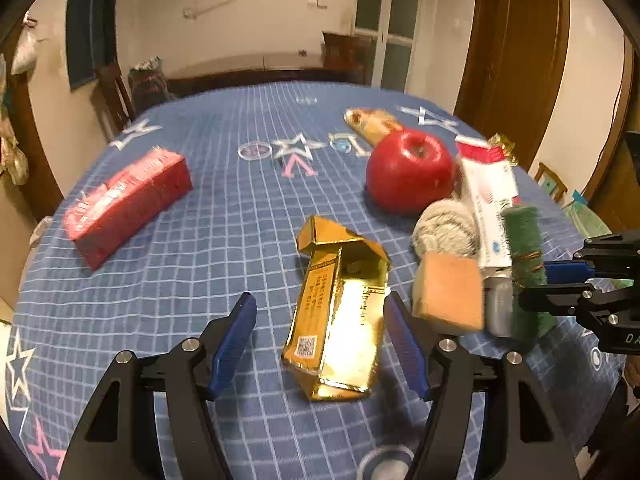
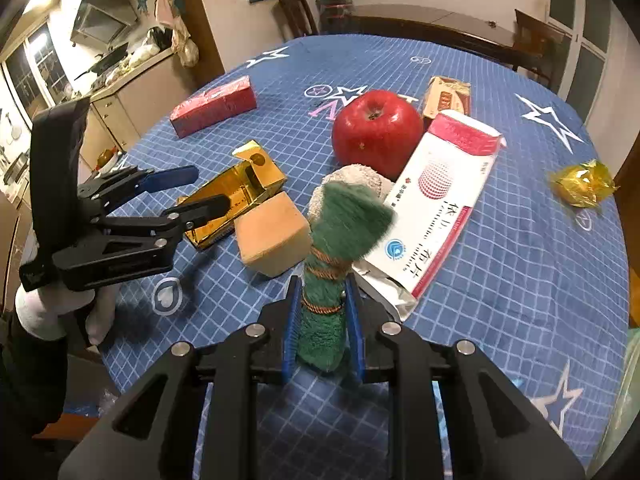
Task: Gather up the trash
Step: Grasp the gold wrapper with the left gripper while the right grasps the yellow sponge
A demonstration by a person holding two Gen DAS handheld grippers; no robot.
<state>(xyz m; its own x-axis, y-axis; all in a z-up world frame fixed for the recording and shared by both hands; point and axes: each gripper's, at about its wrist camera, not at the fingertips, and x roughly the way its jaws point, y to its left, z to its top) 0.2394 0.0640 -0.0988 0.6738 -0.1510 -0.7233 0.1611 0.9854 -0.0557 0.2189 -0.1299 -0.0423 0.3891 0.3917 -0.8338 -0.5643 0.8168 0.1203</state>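
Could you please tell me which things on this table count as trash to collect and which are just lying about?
Likely trash:
- gold box, torn open, between the open left claw
- white and red box, open
- yellow wrapper
- small packet behind the apple

Likely lying about:
- apple
- red pack
- tan sponge
- green roll, held in the right claw

I am working in a home, in a dining room open to a kitchen. A table (image 2: 520,264) under a blue checked cloth with stars stands before me. Wooden chairs (image 1: 114,92) stand at its far edge. A brown door (image 1: 516,48) is set in the plastered wall. A kitchen counter (image 2: 132,68) with cabinets and a lit window (image 2: 38,68) lies beyond.
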